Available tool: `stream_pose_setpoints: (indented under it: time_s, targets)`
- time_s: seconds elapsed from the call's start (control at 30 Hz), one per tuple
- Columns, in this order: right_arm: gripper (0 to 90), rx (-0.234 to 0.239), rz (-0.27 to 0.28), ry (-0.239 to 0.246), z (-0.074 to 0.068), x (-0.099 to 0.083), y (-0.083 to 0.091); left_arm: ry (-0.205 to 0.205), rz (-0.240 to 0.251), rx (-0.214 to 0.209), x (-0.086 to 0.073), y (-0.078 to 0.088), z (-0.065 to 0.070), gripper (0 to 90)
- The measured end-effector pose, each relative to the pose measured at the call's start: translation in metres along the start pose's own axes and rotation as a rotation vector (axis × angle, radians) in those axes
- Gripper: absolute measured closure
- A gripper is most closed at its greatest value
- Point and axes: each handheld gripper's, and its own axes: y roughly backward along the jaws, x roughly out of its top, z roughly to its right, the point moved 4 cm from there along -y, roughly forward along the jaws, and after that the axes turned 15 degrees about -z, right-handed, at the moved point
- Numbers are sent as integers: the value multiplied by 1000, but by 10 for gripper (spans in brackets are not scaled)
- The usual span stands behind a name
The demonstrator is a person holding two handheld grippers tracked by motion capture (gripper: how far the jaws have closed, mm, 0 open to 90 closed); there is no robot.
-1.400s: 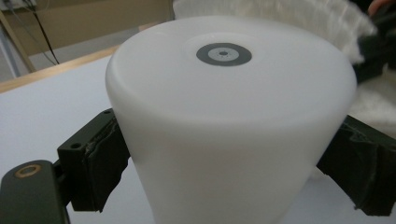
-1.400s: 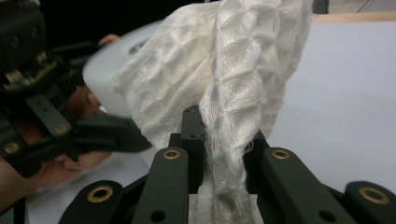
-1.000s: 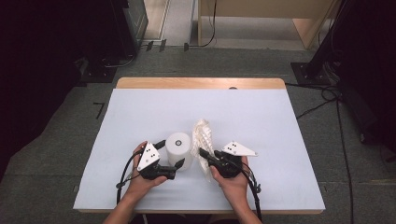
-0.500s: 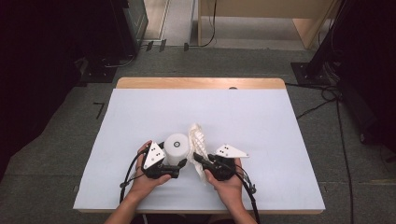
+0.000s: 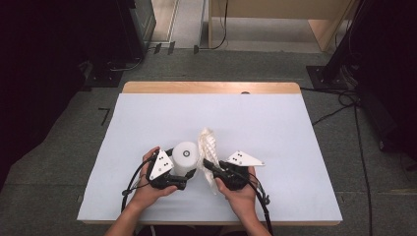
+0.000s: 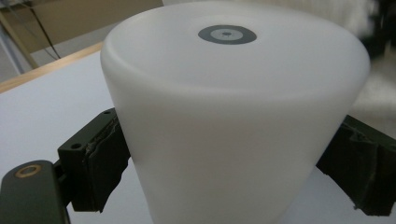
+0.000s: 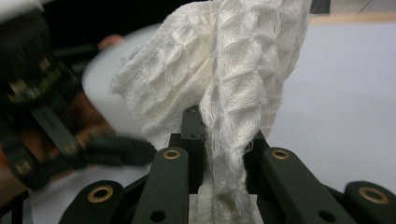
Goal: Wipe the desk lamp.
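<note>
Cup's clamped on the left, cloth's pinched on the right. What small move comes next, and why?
Probably bring the right gripper leftward so the white waffle cloth meets the white cup. The left gripper braces the cup on both sides, and the cloth hangs just beside it, so wiping looks ready to start.

White cup (image 5: 186, 156), white waffle-weave cloth (image 5: 207, 143), pale blue table (image 5: 295, 147).
</note>
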Motion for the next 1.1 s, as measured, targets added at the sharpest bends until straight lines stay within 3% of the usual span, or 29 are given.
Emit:
stream_pose_setpoints:
  time_s: [0.03,0.17,0.2,0.4,0.47,0.5,0.67,0.8,0.93,1.1]
  targets:
    - [783,-18,34,26,-4,9,11,-21,-6,4,2,-2,5,90]
    - [783,-38,58,72,-10,18,23,-44,-14,-9,5,-3,12,90]
    - [783,-57,63,103,-15,22,27,-57,-17,-12,8,-3,17,90]
    - [789,-102,21,170,-23,21,23,-89,-7,-21,13,5,22,90]
    - [792,-115,7,162,-21,20,22,-87,22,-39,14,9,21,90]
    - [794,-99,1,129,-17,19,22,-75,41,-66,14,13,19,90]
    - [796,-69,-4,76,-10,16,18,-80,41,-62,14,13,19,91]
    - [794,-65,-38,67,-5,13,13,-76,36,-65,14,9,19,94]
    - [793,-55,-36,40,-1,11,12,-75,39,-66,15,8,19,94]
    - [793,-63,-36,48,0,11,13,-75,17,-89,13,5,17,92]
